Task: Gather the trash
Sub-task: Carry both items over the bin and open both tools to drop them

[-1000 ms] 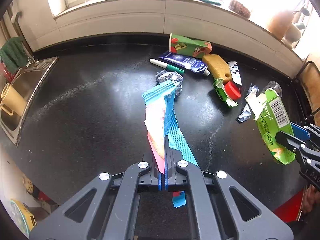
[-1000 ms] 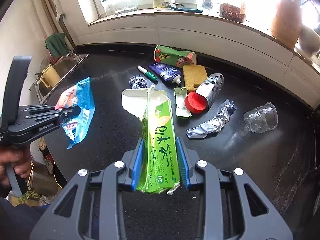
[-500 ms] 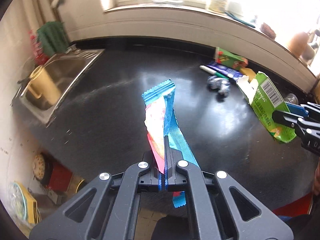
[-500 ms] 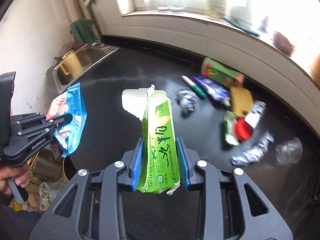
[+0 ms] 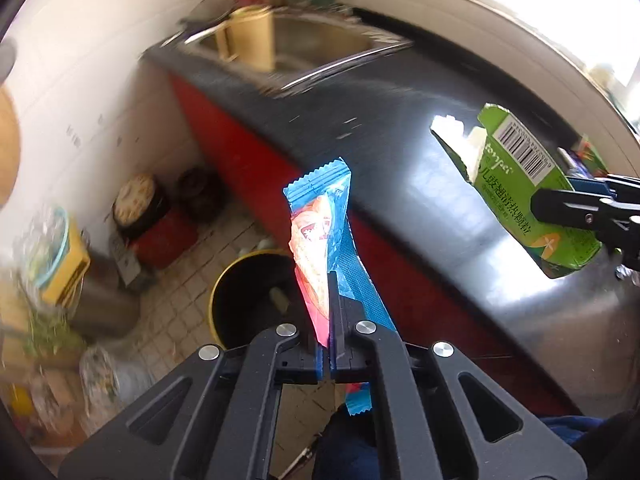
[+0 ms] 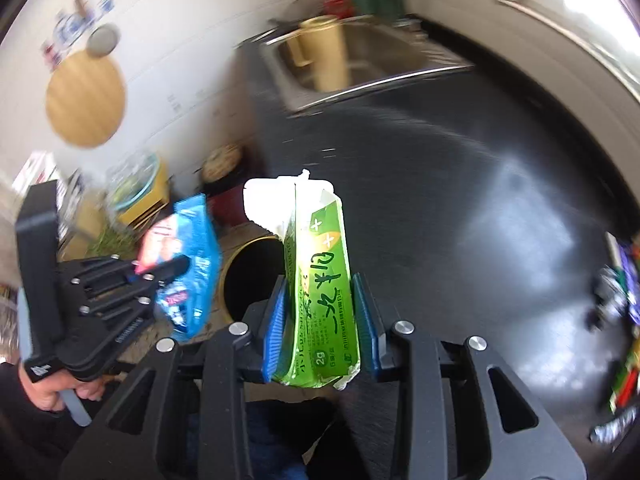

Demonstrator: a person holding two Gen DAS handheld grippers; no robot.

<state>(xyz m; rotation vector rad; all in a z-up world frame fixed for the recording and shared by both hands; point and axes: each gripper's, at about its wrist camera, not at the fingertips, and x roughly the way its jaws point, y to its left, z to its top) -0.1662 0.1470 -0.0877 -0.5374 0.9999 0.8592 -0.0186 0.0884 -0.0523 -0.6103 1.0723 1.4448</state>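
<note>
From my feed, the green carton (image 6: pixel 320 300) reads "2g" near its lower end beneath large dark Chinese characters; its other face (image 5: pixel 524 184) carries a barcode and pale script resembling "temper". Lettering on the blue snack wrapper (image 6: pixel 188 276) is illegible.

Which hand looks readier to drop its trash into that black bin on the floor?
Probably left. Its blue snack wrapper hangs right above the black bin, while the right gripper and its green box sit beside the bin, over the counter's edge.
</note>
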